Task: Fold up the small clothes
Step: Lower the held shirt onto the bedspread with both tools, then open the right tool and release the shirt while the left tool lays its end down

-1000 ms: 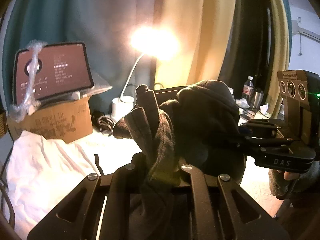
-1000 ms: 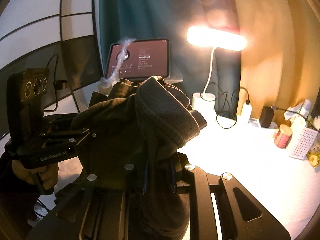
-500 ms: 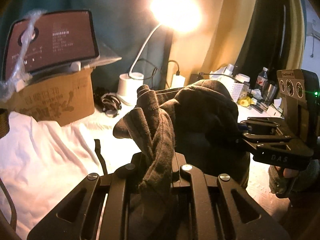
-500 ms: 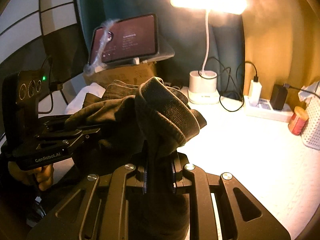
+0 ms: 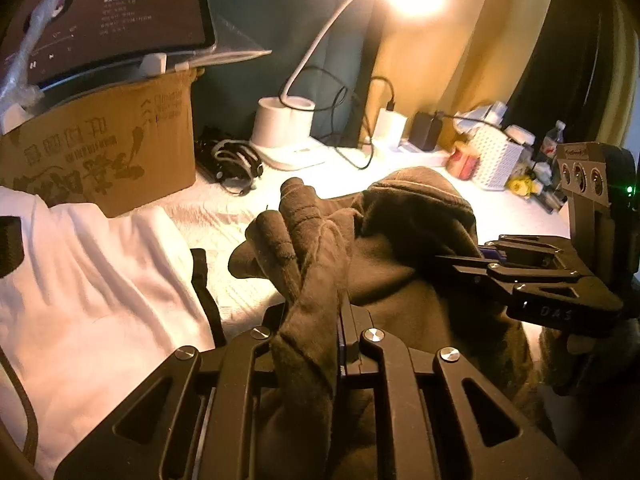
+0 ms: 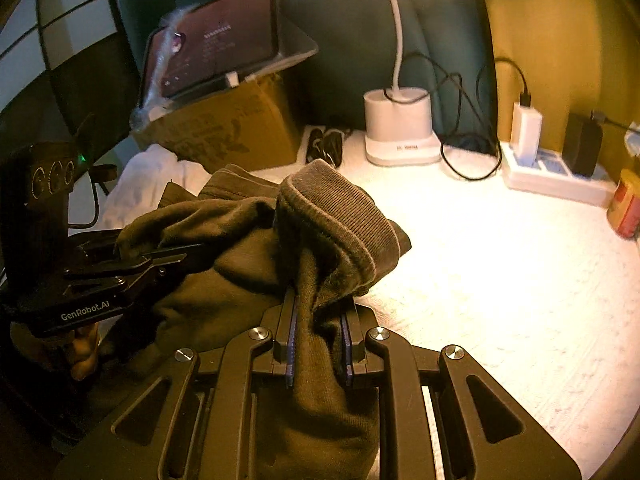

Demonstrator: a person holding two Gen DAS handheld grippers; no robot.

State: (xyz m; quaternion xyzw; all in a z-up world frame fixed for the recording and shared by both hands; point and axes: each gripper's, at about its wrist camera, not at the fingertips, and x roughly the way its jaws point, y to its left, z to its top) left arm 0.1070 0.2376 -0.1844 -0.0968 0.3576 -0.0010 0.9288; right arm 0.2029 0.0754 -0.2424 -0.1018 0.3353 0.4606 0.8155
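Note:
A dark olive-brown small garment (image 5: 400, 264) with a ribbed band (image 6: 336, 216) hangs bunched between my two grippers, above the white table. My left gripper (image 5: 314, 320) is shut on one bunched edge of it. My right gripper (image 6: 318, 320) is shut on the ribbed end. In the left wrist view the right gripper (image 5: 460, 258) comes in from the right, pinching the cloth. In the right wrist view the left gripper (image 6: 176, 254) comes in from the left, pinching the cloth. The lower part of the garment is hidden behind the jaws.
A white garment (image 5: 80, 272) lies at the left. A cardboard box (image 5: 104, 148) with a tablet (image 6: 212, 40) stands behind it. A white lamp base (image 6: 400, 128), cables, a power strip (image 6: 552, 172), a red can (image 5: 460, 162) and a white basket (image 5: 494, 158) line the back.
Both grippers have tilted down and moved lower toward the table with the garment held between them. The lamp head has risen out of the right wrist view.

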